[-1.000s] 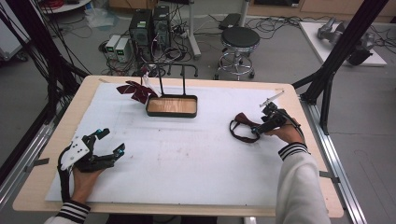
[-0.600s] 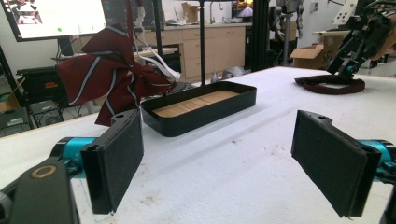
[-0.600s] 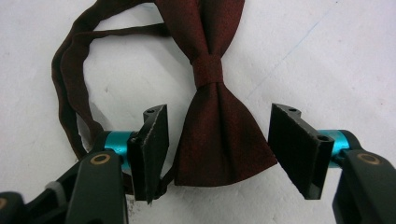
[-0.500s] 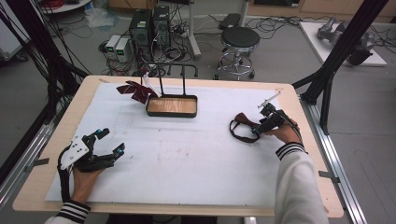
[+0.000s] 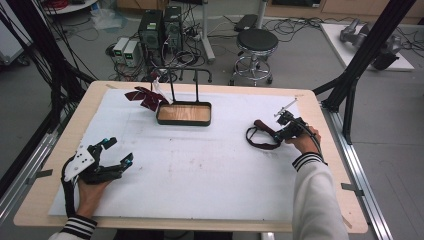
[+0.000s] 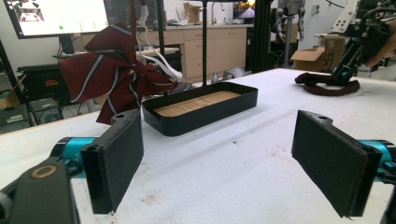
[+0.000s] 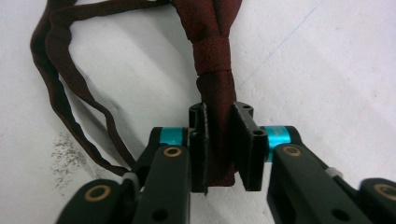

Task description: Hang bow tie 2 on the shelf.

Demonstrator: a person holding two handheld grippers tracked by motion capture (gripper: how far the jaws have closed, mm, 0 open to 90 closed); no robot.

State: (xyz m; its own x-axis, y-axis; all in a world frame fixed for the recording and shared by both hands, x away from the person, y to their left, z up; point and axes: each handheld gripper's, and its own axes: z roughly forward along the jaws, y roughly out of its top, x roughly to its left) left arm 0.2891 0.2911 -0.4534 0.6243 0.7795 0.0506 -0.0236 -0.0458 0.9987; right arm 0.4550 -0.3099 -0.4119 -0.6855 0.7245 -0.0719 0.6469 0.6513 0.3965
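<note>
Strap (image 7: 215,65) of dark red cloth, clamped between pads of right gripper (image 7: 219,144) after jaws just closing on it; loop (image 5: 260,140) lying right of tray (image 5: 183,114), far end cut off in right gripper view. Left gripper (image 5: 112,155), near left of tray, jaws wide apart, nothing between. Striped bow (image 6: 116,74) just left of tray, small and blurred from above, plain in left gripper view.

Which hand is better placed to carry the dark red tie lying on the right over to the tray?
Right. Its gripper has just closed on the tie, which sits pinched between its fingers. The left gripper rests open at the near left edge, far from the tie and from the tray.
</note>
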